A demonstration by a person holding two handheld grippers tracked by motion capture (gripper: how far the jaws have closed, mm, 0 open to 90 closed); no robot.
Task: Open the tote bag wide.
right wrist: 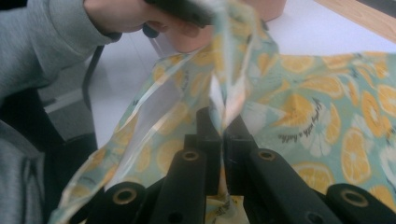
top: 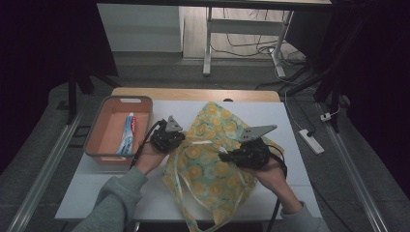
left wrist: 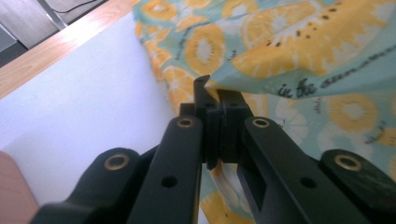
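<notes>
Both hand-held grippers (top: 181,140) (top: 223,155) pinching lemon-print bag (top: 212,145), toothpaste (top: 127,134) in basket (top: 109,157) nearby

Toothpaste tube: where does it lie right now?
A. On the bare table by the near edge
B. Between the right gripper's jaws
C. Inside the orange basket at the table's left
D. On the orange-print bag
C: in the high view the toothpaste tube lies on the floor of the orange basket, left of the bag.

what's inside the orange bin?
One toothpaste tube lies flat on the floor of the orange bin, near its right wall. The rest of the floor looks bare. The strip just behind the near wall is hidden from the high view.
</notes>
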